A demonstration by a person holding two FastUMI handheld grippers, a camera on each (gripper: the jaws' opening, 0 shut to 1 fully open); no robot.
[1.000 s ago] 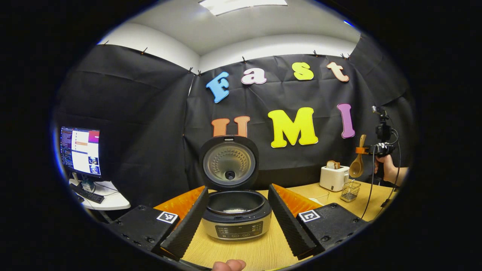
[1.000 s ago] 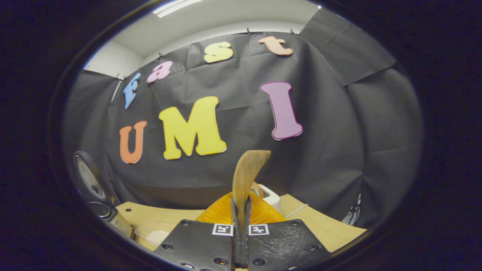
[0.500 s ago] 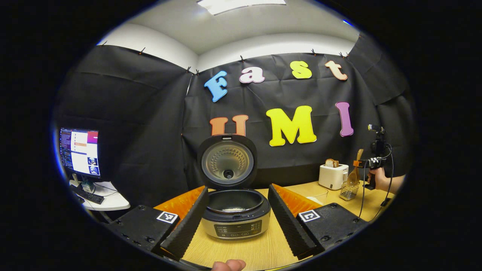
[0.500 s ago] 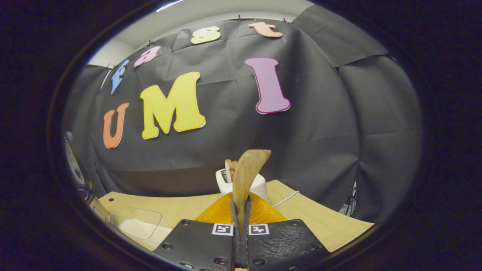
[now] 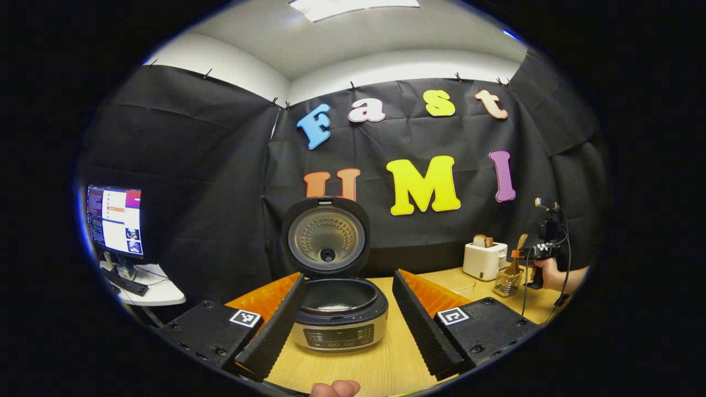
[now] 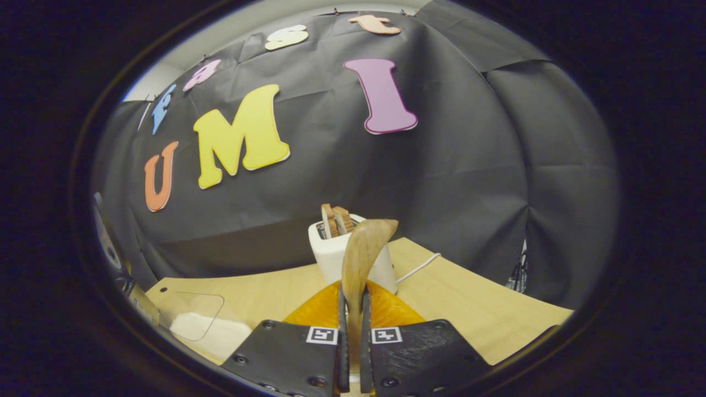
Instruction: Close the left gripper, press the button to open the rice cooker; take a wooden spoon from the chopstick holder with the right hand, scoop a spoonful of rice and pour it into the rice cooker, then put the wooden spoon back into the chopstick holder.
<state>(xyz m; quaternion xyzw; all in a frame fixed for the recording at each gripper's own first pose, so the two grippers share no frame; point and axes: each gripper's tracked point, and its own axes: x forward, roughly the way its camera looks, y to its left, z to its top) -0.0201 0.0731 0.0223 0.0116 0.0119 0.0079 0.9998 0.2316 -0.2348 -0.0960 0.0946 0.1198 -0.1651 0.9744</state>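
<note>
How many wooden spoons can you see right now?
1. The wooden spoon is clamped in the right gripper, its lower end in the chopstick holder beside the toaster. Others could be hidden inside the holder.

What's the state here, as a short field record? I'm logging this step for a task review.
rice cooker: lid up, white rice in the pot
wooden spoon: clamped between the right tool's fingers, bowl end lowered into the chopstick holder
left tool: open, pointed at the cooker, holding nothing
toaster: left of the holder, bread in its slots
rice container: clear, on the table
stage: spoon going back, not released
</note>
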